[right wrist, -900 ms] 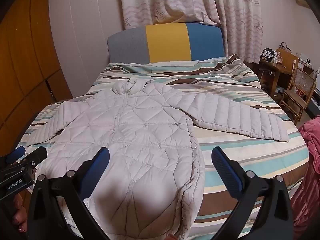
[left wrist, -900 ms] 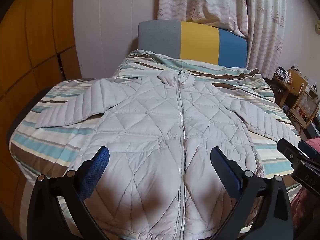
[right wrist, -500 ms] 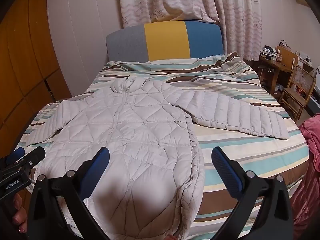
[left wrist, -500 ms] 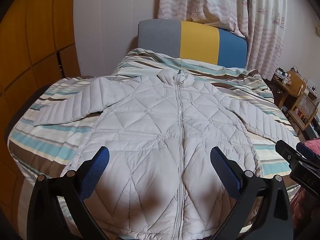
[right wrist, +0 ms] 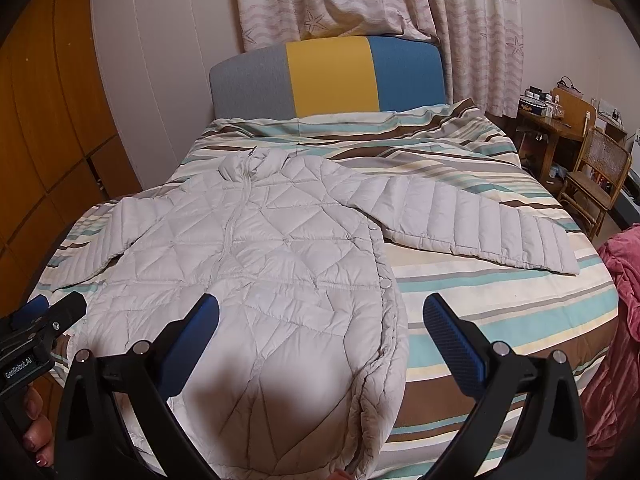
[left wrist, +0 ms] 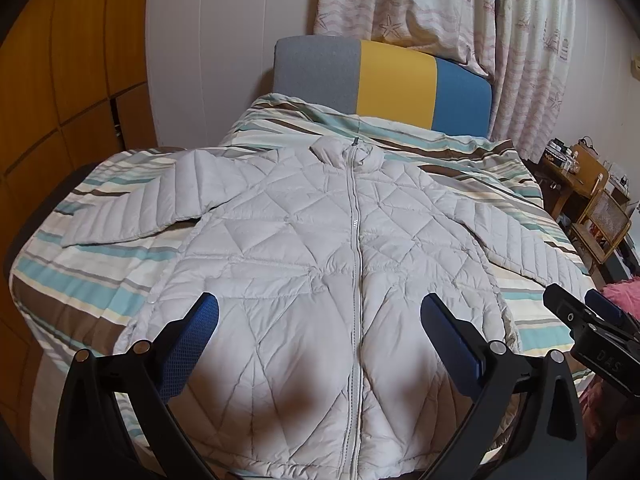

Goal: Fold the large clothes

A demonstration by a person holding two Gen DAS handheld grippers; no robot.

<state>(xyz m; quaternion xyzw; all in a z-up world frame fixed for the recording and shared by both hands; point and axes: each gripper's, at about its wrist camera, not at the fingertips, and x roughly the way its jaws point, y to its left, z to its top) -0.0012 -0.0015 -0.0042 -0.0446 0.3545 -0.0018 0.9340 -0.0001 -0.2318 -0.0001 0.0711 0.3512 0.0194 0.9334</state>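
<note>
A pale grey quilted puffer jacket (left wrist: 320, 264) lies flat, front up and zipped, on the striped bed (left wrist: 80, 280), collar toward the headboard, both sleeves spread out sideways. It also shows in the right wrist view (right wrist: 272, 280), with its right sleeve (right wrist: 472, 224) stretched across the cover. My left gripper (left wrist: 320, 324) is open and empty above the jacket's lower body. My right gripper (right wrist: 320, 324) is open and empty above the jacket's right hem edge. Each gripper shows at the edge of the other's view.
The headboard (left wrist: 384, 80) is grey, yellow and blue, with curtains (left wrist: 460, 8) behind it. Wooden wardrobe doors (left wrist: 60, 80) stand on the left. A wooden desk and chair (right wrist: 592, 168) stand on the right, and a pink cloth (right wrist: 624, 280) lies by the bed's right edge.
Both grippers have drifted slightly upward and back, so the jacket sits a little lower in both views. The jaws stay open and the jacket has not moved.
</note>
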